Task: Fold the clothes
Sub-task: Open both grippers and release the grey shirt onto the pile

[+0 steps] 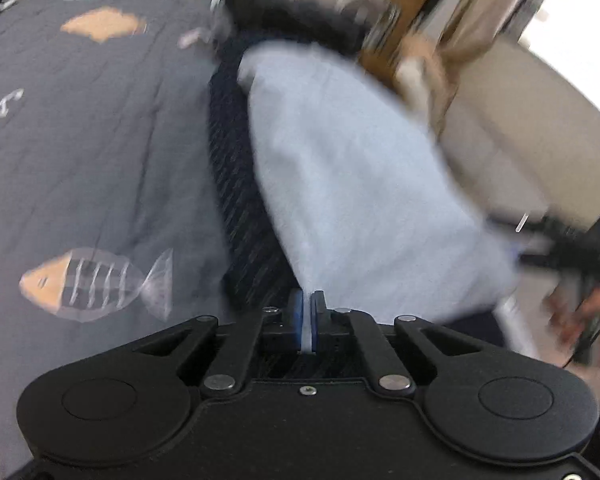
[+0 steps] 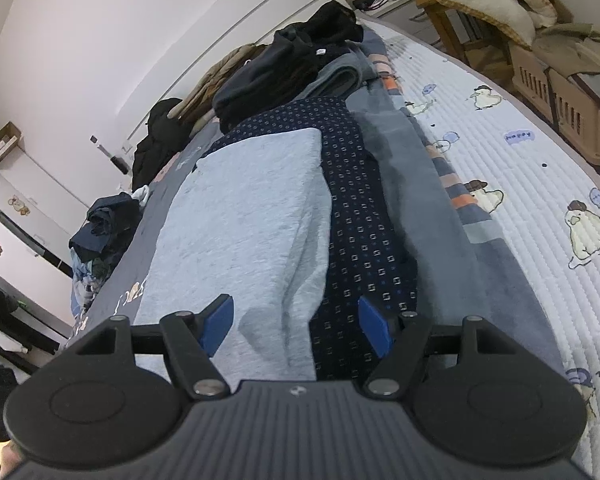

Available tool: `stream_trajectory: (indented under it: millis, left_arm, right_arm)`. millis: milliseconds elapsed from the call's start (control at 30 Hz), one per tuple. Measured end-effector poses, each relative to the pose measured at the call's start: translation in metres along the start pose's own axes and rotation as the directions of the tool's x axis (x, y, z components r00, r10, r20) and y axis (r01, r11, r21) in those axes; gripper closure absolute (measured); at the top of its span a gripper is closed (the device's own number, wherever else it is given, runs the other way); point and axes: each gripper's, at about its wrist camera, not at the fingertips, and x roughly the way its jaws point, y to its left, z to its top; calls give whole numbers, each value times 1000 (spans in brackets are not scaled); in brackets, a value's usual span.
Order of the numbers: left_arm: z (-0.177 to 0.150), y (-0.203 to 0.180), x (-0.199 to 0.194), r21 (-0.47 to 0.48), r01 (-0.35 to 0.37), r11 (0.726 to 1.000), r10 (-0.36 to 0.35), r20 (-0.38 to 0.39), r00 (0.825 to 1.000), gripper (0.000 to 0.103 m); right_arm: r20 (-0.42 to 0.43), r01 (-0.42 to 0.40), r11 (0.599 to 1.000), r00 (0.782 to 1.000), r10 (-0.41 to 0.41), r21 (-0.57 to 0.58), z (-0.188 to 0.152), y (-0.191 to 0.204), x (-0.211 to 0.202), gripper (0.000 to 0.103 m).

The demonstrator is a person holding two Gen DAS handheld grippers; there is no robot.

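A light grey garment [image 2: 240,216] lies folded lengthwise on a navy patterned garment [image 2: 360,208] on the bed. In the left wrist view the picture is blurred; the light grey garment [image 1: 360,184] runs away from my left gripper [image 1: 307,300], which is shut on its near edge, a strip of pale cloth showing between the blue pads. The navy garment [image 1: 240,184] lies under it to the left. My right gripper [image 2: 296,320] is open above the near end of both garments, with its blue fingers [image 2: 218,322] clear of the cloth.
A grey cover with fish prints [image 1: 92,140] spreads to the left. A grey blanket [image 2: 420,200] and a white quilt with ducks [image 2: 520,168] lie to the right. Dark clothes are piled at the far end [image 2: 284,64] and on the left edge [image 2: 104,224]. Wooden furniture [image 2: 460,36] stands beyond.
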Motion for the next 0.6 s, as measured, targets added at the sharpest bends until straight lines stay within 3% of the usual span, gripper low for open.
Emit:
stream_trajectory:
  millis: [33,100,200,233,267,333,367,500,600]
  left_arm:
    - [-5,2,4,5,-22,1000,22,-30,999,95]
    - [-11,10,-2,-57,-1,998,1,6,1000,94]
    - [-6,8,-21,-75,35,997,-26,114,993,92]
    - [-7,7,-23,-96,54,994,-39,156,987,80]
    - [-7,6,-26,-116,74,990,-50,197,979,58]
    - [-8,3,-30,-153,116,981,-70,281,957,46]
    - [-9,2,-33,-170,139,976,-78,322,944,46]
    - [-15,-4,-17,-154,188,970,-134,308,942,46]
    - [-15,-14,-12,-80,157,984,-129,279,952,46]
  right_arm:
    - [0,5,1000,1000,-5,0,0,-1,1,35]
    - [8,15,1000,1000,-15,0,1,-3,1,35]
    - [32,24,1000,999,-24,11,4,-6,1,35]
    - [44,21,1000,999,-22,20,7,-7,0,35]
    - [57,18,999,998,-20,30,10,-9,1,35]
    - [82,0,1000,997,-3,30,18,-10,2,35]
    - [95,-13,1000,995,10,25,23,-10,4,35]
    - [161,-54,997,986,45,54,45,-23,16,34]
    - [143,-79,991,988,64,109,70,-36,41,32]
